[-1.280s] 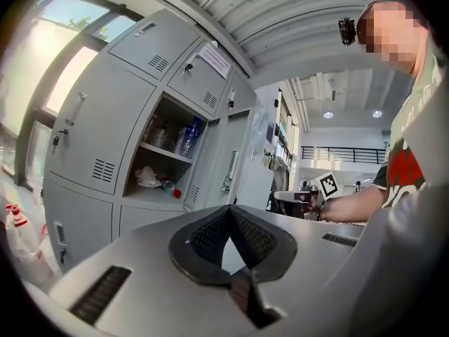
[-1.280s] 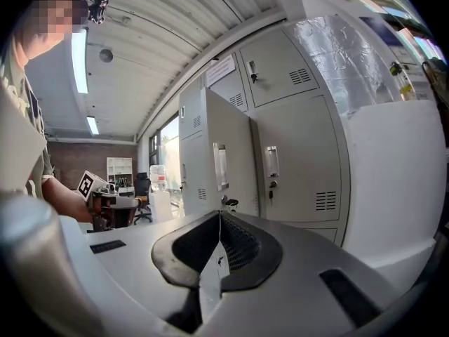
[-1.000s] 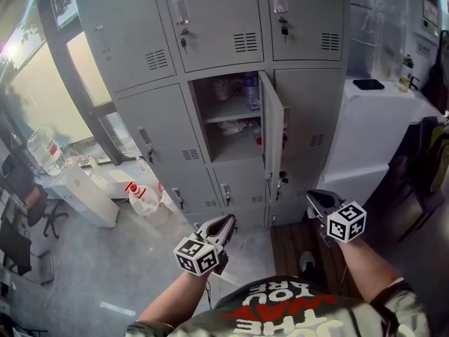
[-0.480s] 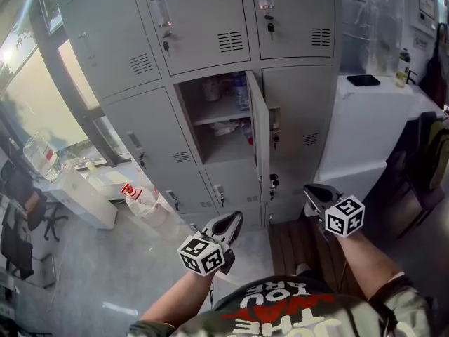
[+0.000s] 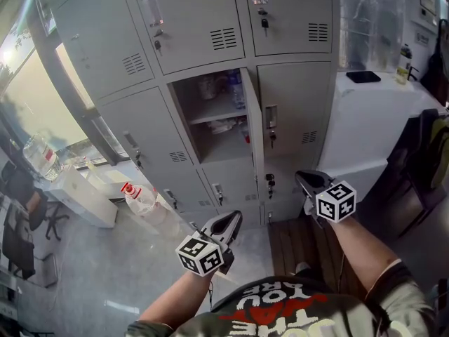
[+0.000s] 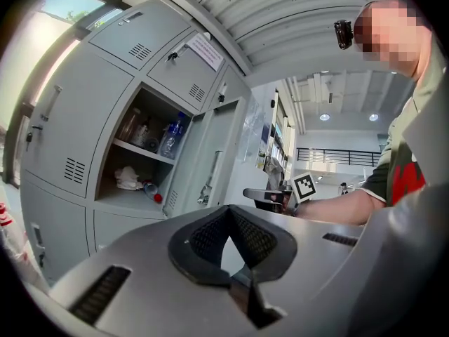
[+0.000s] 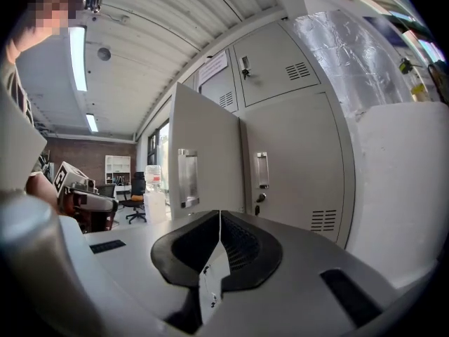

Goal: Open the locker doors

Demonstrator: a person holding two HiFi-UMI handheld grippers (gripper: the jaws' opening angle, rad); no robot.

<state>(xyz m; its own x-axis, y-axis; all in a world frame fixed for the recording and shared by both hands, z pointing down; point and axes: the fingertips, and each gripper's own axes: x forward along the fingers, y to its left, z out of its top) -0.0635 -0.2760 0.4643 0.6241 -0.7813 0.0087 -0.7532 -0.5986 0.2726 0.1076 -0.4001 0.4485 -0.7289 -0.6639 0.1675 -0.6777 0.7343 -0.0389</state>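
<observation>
The grey bank of lockers (image 5: pixel 189 34) fills the head view. One middle compartment (image 5: pixel 214 128) stands open, with bottles and crumpled things on its shelves, and its door (image 5: pixel 251 128) is swung out edge-on. The neighbouring door (image 5: pixel 298 111) on the right is closed, with a handle (image 5: pixel 271 116) and a key. My left gripper (image 5: pixel 229 222) is shut and empty, low in front of the lockers. My right gripper (image 5: pixel 303 178) is also shut and empty, short of the bottom right door. In the right gripper view the open door (image 7: pixel 203 160) and the closed door's handle (image 7: pixel 262 169) lie ahead of the jaws.
A white cabinet (image 5: pixel 372 132) with a dark phone (image 5: pixel 363 76) on top stands right of the lockers. A water jug (image 5: pixel 142 199) and a low white unit (image 5: pixel 81 195) sit on the floor at the left. A dark chair (image 5: pixel 428 167) is at the far right.
My right gripper has moved up and left in the head view, closer to the lockers. The left gripper has edged forward a little. Both stayed shut.
</observation>
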